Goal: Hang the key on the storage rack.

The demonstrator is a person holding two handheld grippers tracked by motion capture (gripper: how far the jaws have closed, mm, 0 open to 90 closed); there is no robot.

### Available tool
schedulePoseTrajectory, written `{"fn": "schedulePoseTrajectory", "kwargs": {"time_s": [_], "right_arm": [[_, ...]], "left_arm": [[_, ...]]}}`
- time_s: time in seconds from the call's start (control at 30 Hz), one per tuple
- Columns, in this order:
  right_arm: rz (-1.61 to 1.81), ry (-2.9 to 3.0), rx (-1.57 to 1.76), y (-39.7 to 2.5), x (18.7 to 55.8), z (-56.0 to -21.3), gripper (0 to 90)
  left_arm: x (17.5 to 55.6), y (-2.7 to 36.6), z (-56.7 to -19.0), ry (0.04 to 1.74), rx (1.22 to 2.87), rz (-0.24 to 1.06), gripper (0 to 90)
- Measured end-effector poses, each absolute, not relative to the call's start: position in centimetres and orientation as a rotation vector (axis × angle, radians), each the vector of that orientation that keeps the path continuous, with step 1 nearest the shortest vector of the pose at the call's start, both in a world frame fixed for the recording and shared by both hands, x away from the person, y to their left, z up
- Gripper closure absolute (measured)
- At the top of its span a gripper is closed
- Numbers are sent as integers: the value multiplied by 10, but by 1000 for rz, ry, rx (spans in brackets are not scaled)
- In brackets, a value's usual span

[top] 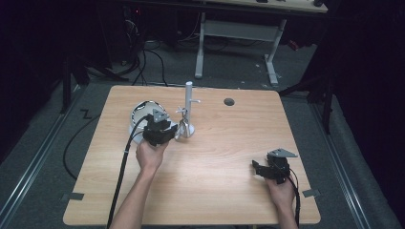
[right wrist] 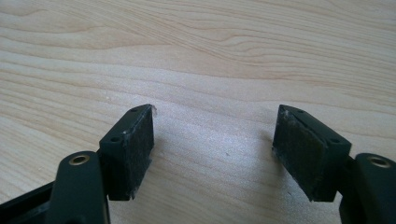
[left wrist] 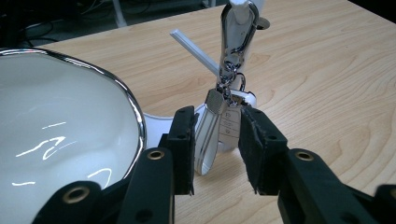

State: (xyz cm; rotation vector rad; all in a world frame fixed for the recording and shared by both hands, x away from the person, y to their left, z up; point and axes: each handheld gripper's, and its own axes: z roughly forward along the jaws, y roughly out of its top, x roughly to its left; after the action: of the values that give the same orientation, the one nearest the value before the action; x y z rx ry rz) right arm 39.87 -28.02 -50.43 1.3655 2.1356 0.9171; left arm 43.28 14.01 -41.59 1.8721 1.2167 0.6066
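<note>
A key fob with a white strap hangs from a chrome carabiner on a white peg stand near the table's middle. In the left gripper view, my left gripper has its jaws pressed against both sides of the fob and strap. From above, that gripper sits just left of the stand's base. My right gripper rests low over the table at the front right. Its jaws stand wide apart over bare wood with nothing between them.
A white bowl with a chrome rim stands right behind and left of my left gripper, its rim close to the left jaw. A round grommet hole lies at the back. Each gripper trails a black cable toward the front edge.
</note>
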Motion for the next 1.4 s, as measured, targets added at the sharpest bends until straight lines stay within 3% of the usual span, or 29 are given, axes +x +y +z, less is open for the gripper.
{"fn": "schedulePoseTrajectory", "kwargs": {"time_s": [0.77,1.4], "right_arm": [[917,2136,1365,-280,399,-504,292],[917,2136,1365,-280,399,-504,292]], "left_arm": [[410,162,-404,1220,1789,587,540],[399,174,-403,1230,1750,580,533]]}}
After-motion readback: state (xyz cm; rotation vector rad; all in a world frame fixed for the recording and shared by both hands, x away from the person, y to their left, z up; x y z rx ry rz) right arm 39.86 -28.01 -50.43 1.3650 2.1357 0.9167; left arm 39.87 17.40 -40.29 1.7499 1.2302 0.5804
